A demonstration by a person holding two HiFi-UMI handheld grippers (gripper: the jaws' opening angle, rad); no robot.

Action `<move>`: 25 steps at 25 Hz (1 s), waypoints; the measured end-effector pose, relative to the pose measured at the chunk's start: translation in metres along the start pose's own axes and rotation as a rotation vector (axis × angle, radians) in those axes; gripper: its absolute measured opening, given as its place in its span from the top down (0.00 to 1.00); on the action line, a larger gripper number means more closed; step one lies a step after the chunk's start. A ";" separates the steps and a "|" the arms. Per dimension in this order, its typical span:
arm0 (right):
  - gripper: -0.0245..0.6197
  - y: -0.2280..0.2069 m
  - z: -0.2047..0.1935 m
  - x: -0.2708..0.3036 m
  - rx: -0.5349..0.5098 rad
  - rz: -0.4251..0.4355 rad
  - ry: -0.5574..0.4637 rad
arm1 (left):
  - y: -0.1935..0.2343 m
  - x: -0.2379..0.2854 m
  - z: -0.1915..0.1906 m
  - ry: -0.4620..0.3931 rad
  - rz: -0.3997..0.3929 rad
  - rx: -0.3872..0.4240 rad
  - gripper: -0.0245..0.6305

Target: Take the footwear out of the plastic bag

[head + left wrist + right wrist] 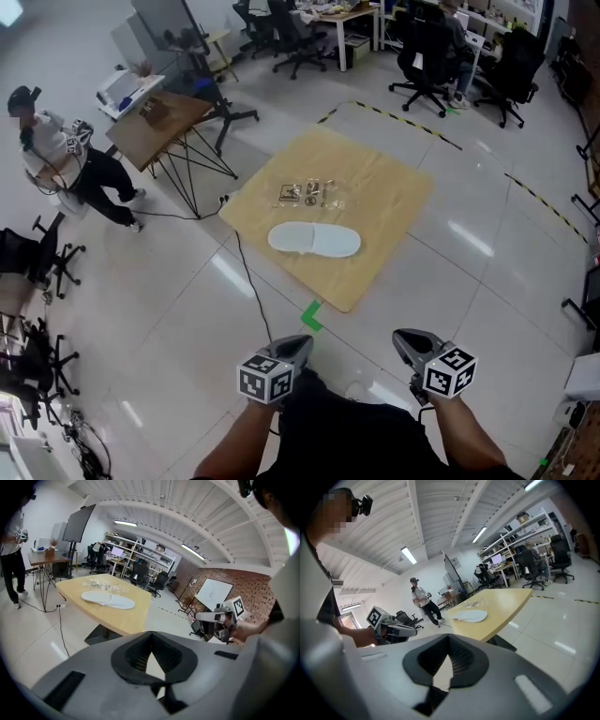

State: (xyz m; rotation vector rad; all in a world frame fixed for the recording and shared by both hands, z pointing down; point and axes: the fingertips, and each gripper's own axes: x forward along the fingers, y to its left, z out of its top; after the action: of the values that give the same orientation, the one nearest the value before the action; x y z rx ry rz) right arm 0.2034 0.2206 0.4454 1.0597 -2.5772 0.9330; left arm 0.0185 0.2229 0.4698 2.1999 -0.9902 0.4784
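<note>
A pair of white slippers [314,239] lies flat on the square wooden table [394,202]. Just behind them rests a crumpled clear plastic bag [307,193]. In the head view both grippers are close to my body, well short of the table. My left gripper [298,345] is shut with nothing in it, and so is my right gripper [405,339]. The left gripper view looks past its closed jaws to the slippers [108,599] and the bag [101,584] far off. The right gripper view shows the slippers [471,616] at a distance too.
A person [66,155] stands at the far left beside a small wooden table [164,122] on thin black legs. A black cable [248,281] runs over the floor to a green tape mark [311,317]. Office chairs [427,56] and desks line the back.
</note>
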 end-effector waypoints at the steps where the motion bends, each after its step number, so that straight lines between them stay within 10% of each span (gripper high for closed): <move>1: 0.96 0.007 -0.005 -0.008 0.003 0.009 0.002 | -0.008 -0.007 -0.004 0.006 0.005 -0.004 0.95; 16: 0.96 0.074 -0.021 -0.007 -0.026 -0.044 -0.031 | 0.010 -0.091 0.023 -0.042 0.060 0.149 0.95; 25: 0.96 0.146 -0.045 0.032 -0.011 -0.161 -0.028 | 0.078 -0.144 0.004 -0.055 0.036 0.103 0.95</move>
State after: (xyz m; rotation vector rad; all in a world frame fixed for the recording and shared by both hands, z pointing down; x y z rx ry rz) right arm 0.0770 0.3102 0.4238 1.2637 -2.4711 0.8698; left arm -0.1332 0.2567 0.4196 2.3010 -1.0572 0.4970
